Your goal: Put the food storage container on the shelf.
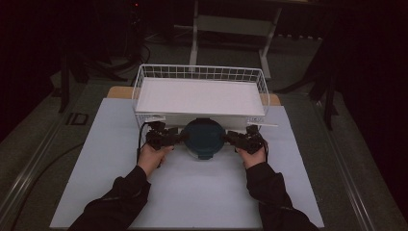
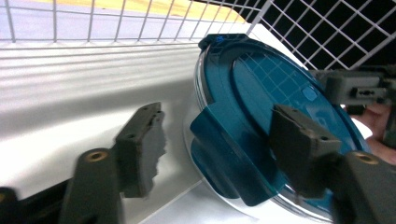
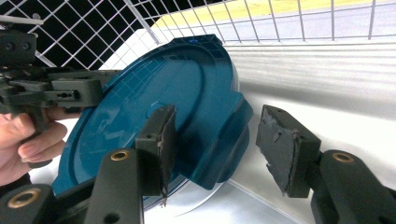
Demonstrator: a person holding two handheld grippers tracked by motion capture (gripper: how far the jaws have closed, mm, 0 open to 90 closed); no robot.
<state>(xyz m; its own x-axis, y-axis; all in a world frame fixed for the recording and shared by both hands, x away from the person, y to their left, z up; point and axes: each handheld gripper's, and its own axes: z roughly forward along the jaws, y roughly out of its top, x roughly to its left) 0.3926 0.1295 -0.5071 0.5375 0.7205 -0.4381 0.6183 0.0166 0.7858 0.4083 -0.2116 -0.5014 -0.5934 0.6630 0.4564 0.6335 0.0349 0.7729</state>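
Observation:
A round clear container with a teal lid (image 1: 204,138) rests on the white mat, right against the front of the wire basket (image 1: 199,72). My left gripper (image 1: 179,138) is at its left side and my right gripper (image 1: 228,138) at its right side. In the left gripper view the jaws (image 2: 217,121) stand apart around the lid's teal clip tab (image 2: 224,158), with a gap beside the left pad. The right gripper view shows its jaws (image 3: 218,116) open around the opposite clip tab (image 3: 219,149), and the right pad is clear of it.
The white wire basket holds a flat white liner (image 1: 199,96) and stands at the back of the mat (image 1: 110,159). Its mesh wall (image 2: 327,28) rises close behind the container. A wooden table edge (image 1: 118,91) shows beside the basket. Dark floor and metal frame legs surround the table.

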